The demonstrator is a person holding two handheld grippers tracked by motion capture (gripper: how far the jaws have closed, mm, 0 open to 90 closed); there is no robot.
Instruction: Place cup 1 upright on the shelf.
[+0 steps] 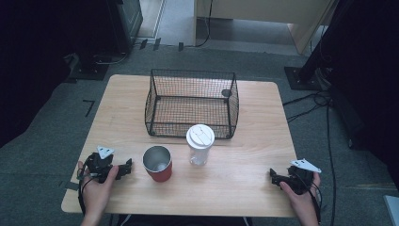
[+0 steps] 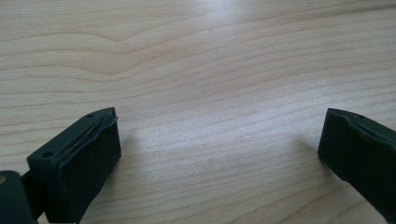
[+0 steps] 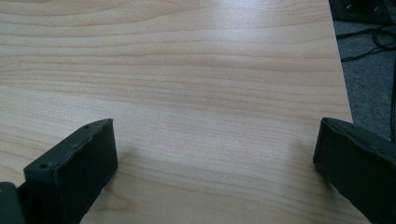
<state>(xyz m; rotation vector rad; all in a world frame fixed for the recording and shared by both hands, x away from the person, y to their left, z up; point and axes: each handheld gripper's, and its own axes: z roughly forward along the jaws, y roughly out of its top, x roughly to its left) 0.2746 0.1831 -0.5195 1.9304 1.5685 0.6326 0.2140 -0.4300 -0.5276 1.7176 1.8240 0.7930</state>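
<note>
A red cup (image 1: 157, 163) with a shiny metal inside stands upright near the table's front, left of centre. Just to its right stands a clear tumbler with a white lid (image 1: 200, 144). Behind them sits a black wire basket (image 1: 191, 103) with nothing in it. My left gripper (image 1: 126, 168) rests on the table at the front left, a short way left of the red cup; its jaws stand wide apart over bare wood (image 2: 219, 140). My right gripper (image 1: 274, 176) lies at the front right, also open, with only wood between its jaws (image 3: 215, 154).
The wooden table (image 1: 254, 141) has a right edge close to my right gripper, with grey carpet (image 3: 369, 70) and cables beyond it. Dark stands and cables ring the table on the floor.
</note>
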